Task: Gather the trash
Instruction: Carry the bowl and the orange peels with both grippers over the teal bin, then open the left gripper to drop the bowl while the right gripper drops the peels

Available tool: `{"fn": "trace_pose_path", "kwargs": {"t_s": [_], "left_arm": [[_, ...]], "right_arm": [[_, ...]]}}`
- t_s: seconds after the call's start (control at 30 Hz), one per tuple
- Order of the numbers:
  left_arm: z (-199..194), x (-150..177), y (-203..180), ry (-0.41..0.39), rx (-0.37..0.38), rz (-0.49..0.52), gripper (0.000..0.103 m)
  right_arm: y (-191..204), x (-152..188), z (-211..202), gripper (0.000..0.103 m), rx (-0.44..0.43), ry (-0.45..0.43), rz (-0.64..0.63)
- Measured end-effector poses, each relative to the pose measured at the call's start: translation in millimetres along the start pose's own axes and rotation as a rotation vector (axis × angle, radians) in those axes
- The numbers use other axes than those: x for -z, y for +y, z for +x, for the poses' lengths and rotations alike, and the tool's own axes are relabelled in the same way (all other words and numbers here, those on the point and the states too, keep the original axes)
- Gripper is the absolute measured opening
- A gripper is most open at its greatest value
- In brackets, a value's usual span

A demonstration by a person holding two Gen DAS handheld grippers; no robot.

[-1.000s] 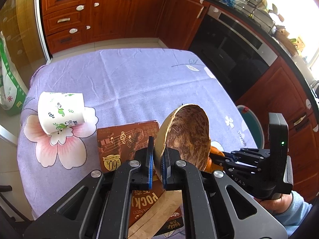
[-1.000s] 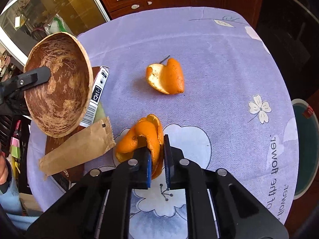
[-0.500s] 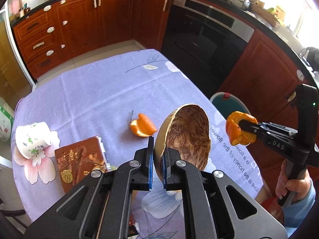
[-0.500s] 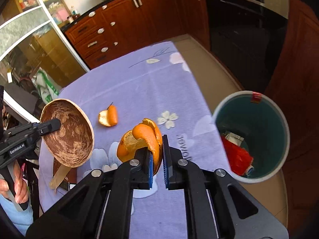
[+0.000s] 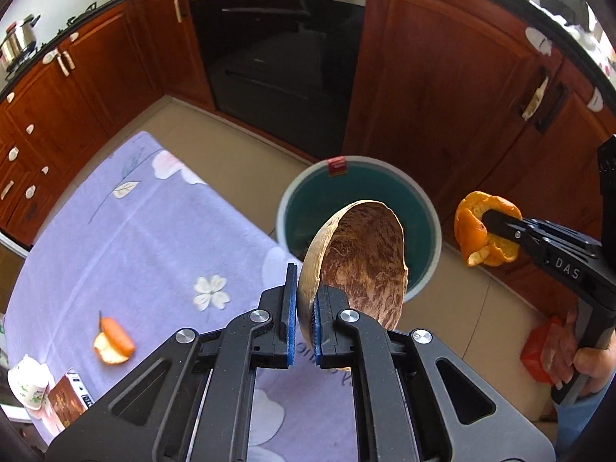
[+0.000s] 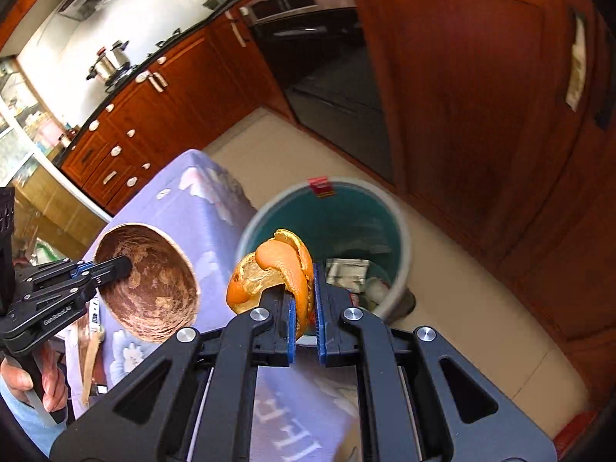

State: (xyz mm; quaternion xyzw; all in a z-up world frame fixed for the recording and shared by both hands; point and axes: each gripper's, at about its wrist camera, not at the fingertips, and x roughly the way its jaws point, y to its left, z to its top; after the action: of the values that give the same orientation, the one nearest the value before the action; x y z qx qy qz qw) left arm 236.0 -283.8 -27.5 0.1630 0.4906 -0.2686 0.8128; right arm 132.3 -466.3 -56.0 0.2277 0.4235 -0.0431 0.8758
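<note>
A: The cloth point(image 5: 127, 238) is lilac, printed with white and pink flowers and grey lettering. The shell point(image 5: 362, 265) is tan outside, mottled dark brown and cream inside.

B: The bin point(image 5: 427, 211) is teal inside with a pale grey rim and a red tag at its far edge. The peel point(image 6: 277, 273) is bright orange, with pale cream pith.

A: A second peel point(image 5: 113, 340) on the cloth has the same orange. The cup point(image 5: 27, 381) is white with green sprigs, the box point(image 5: 65, 404) brown.

B: Cabinets point(image 5: 442, 88) are red-brown wood with white handles, the oven point(image 5: 277, 57) black, the floor point(image 5: 238, 154) beige. Pads point(image 6: 291, 319) are blue on black grippers.
</note>
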Motion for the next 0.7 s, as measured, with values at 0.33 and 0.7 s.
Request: {"fn": "trace_pose_path", "kwargs": {"t_s": [0.33, 0.7], "left_arm": [[82.7, -26.6, -30.1, 0.105, -0.01, 0.039, 0.007], [115.5, -31.5, -31.0, 0.151, -0.02, 0.043, 0.048]], "right_arm": [[-34.0, -8.1, 29.9, 0.008, 0.038, 0.044, 0.046], [-31.8, -13.8, 57.3, 0.008, 0.044, 0.084, 0.042]]}}
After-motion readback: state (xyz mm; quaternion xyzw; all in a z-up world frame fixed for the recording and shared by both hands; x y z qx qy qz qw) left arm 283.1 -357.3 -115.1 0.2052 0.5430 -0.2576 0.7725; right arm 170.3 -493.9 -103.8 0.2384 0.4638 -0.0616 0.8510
